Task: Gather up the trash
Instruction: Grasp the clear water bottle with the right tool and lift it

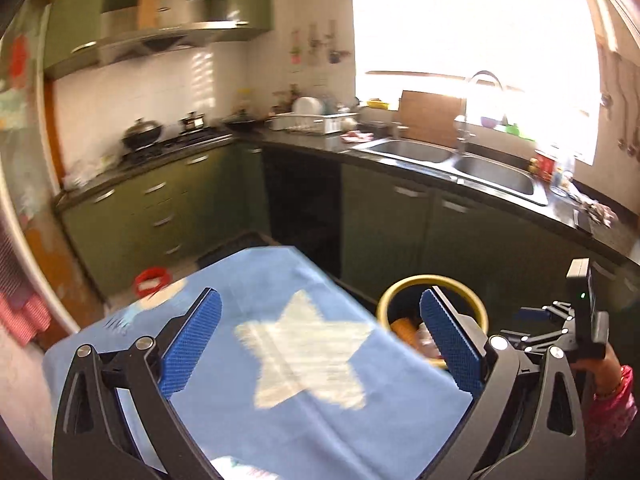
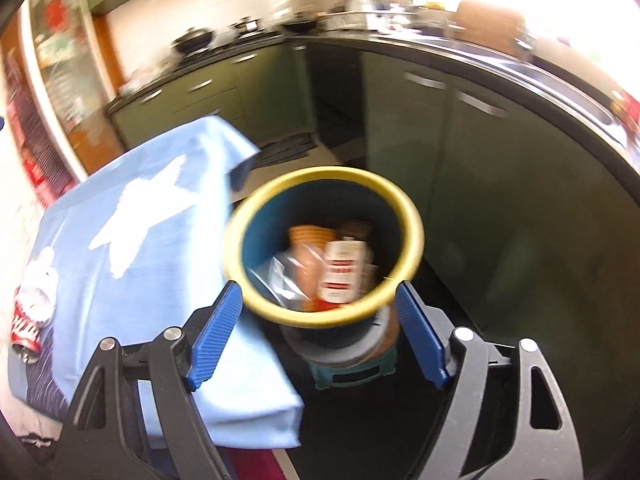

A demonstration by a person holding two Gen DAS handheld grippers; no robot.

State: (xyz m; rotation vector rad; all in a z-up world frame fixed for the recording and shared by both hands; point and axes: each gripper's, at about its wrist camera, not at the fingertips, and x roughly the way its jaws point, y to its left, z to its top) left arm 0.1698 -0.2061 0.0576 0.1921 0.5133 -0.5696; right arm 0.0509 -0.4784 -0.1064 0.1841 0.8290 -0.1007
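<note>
A trash bin with a yellow rim and blue inside stands on a stool to the right of the table; it also shows in the left wrist view. It holds wrappers, an orange piece and a white and red carton. My right gripper is open and empty just above the bin's near rim. My left gripper is open and empty above the blue star tablecloth. A crushed red can lies at the table's left end in the right wrist view.
Green kitchen cabinets and a dark counter with a double sink run behind and to the right. A stove with pots is at the back left. A red bowl sits on the floor. The right hand-held gripper shows at right.
</note>
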